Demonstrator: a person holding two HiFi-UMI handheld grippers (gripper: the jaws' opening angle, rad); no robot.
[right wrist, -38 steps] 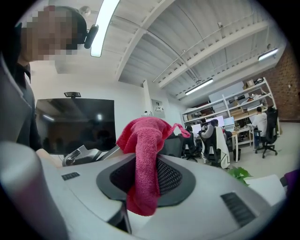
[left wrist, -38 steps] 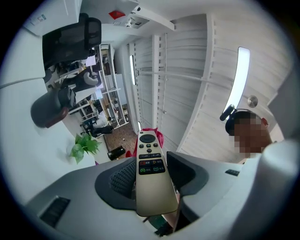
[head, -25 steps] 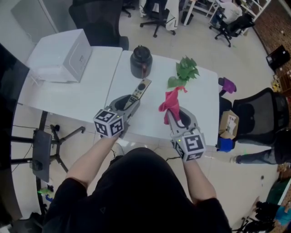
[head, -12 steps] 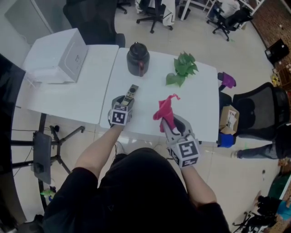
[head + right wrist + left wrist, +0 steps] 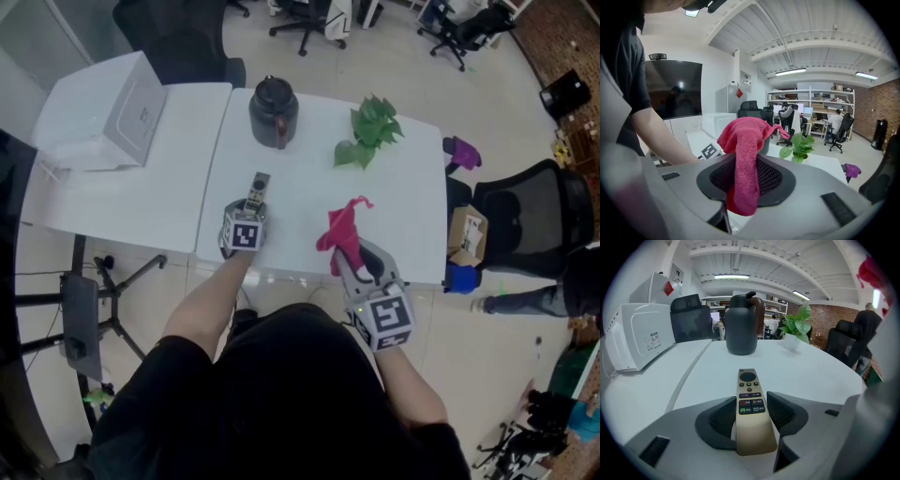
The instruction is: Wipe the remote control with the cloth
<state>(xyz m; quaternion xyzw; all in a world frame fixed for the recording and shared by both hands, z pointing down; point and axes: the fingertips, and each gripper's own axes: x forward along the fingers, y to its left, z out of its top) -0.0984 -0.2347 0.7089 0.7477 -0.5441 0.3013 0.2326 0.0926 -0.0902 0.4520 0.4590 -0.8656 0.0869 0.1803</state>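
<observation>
Left gripper (image 5: 751, 417) is clamped on the remote (image 5: 749, 401), centre-left. Right gripper (image 5: 746, 180) is clamped on the cloth (image 5: 743, 140), raised centre frame, clear of the remote. Wiping not begun.

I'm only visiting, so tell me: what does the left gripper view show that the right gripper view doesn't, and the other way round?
Only the left gripper view shows the remote, buttons up, gripped between the jaws of the left gripper.

Only the right gripper view shows the person's bare arm, a dark screen on the wall, and how the right gripper pinches the red cloth.

Both show the leafy plant, the white table, and the cloth, though the left view catches only a red scrap at its edge.
</observation>
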